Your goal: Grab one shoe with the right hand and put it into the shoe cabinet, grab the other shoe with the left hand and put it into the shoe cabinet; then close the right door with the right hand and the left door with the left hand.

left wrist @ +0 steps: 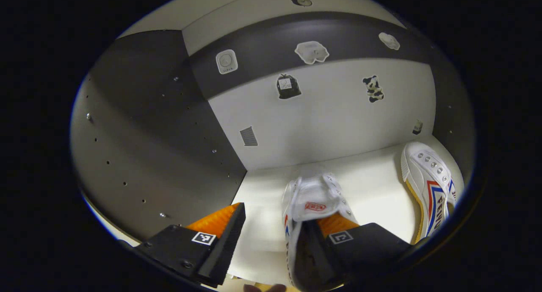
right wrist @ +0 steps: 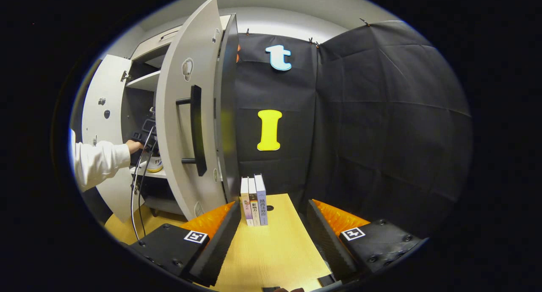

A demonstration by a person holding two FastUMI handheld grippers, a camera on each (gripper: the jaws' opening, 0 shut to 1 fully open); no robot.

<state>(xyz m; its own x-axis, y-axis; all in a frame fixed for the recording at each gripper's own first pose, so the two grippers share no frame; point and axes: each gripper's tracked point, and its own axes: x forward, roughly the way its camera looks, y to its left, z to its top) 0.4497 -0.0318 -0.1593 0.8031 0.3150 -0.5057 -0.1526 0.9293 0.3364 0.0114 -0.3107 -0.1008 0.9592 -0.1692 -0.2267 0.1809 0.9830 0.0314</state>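
1. While the left claw [left wrist: 275, 234] sits inside the shoe cabinet, its jaws stand wide apart, and one shoe [left wrist: 311, 207] lies on the white shelf [left wrist: 372, 173] between them, against the right-hand finger. Whether that finger presses the shoe or merely touches it I cannot tell; the far finger is clear of it, so nothing is clamped.
2. Beyond and to the right of that claw, the other shoe [left wrist: 430, 186] lies on the same shelf, well apart from the first, close to the cabinet's side wall.
3. Judging from this, both shoes are placed and the step in hand is letting go of the second one. The next move calls for drawing the left claw straight back out without dragging the shoe along.
4. Over the yellow bench [right wrist: 275, 249], the right claw [right wrist: 271, 237] hangs wide open and holds nothing.
5. Just ahead of it a few books [right wrist: 254, 196] stand upright on the bench.
6. Farther off to its left, the right door [right wrist: 186, 114] stands open with its dark handle [right wrist: 195, 129] facing the claw; a sleeved arm [right wrist: 99, 160] reaches into the cabinet beyond.
7. Closing that door is the right claw's coming job.
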